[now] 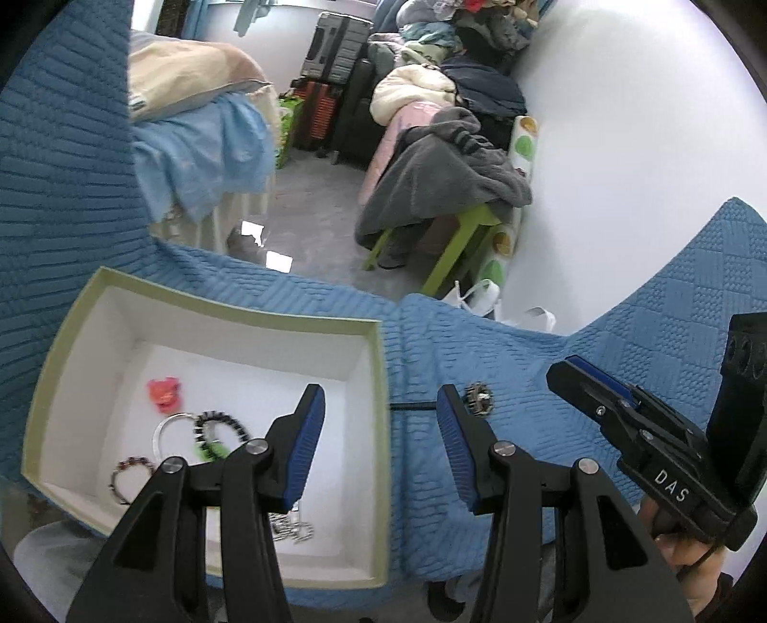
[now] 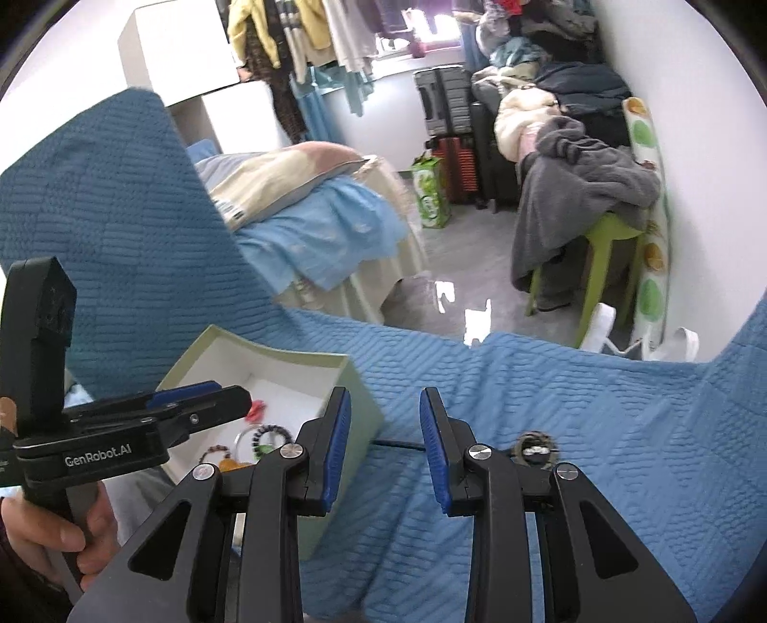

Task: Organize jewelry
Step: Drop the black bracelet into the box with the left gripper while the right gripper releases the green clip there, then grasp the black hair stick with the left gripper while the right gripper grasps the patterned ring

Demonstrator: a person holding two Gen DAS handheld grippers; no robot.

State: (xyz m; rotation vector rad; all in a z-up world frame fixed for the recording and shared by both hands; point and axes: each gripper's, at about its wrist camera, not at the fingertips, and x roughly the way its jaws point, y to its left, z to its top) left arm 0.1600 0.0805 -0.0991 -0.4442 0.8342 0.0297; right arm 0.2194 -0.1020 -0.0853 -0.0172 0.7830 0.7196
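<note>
On quilted blue bedspread point(image 1: 479, 335) — square green box point(image 1: 378, 431), beaded bracelet point(image 1: 479, 398); both grippers point(image 1: 381, 417) point(image 2: 386, 421) parted, empty.

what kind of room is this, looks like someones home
Most likely a lived-in bedroom. A bed with a light blue sheet and beige pillow stands behind the work area, ribbed grey and red suitcases are stacked by the far wall, and clothes hang from a rail near the window.
</note>
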